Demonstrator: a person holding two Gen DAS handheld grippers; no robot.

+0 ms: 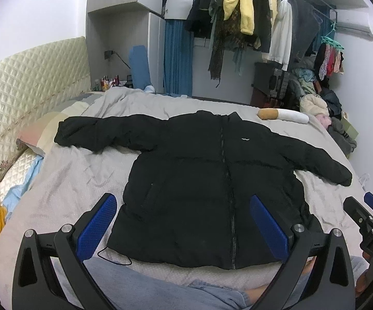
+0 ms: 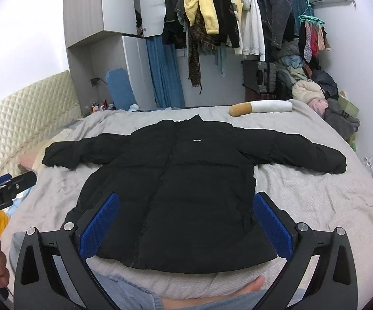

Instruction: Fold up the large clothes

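A black puffer jacket (image 1: 199,175) lies flat, front up, zipped, on the grey bed, both sleeves spread out to the sides. It also shows in the right wrist view (image 2: 186,186). My left gripper (image 1: 183,211) is open and empty, held above the jacket's hem, left of centre. My right gripper (image 2: 186,211) is open and empty, held above the hem, right of centre. The right gripper also shows at the right edge of the left wrist view (image 1: 367,214). The left gripper shows at the left edge of the right wrist view (image 2: 8,183).
The grey bedspread (image 1: 70,180) covers the bed, with a quilted cream headboard (image 1: 26,77) at left. A cigarette-shaped pillow (image 2: 261,107) lies at the far edge. A rack of hanging clothes (image 2: 225,20) and a clothes pile (image 2: 315,95) stand behind. The person's legs (image 2: 212,299) are in front.
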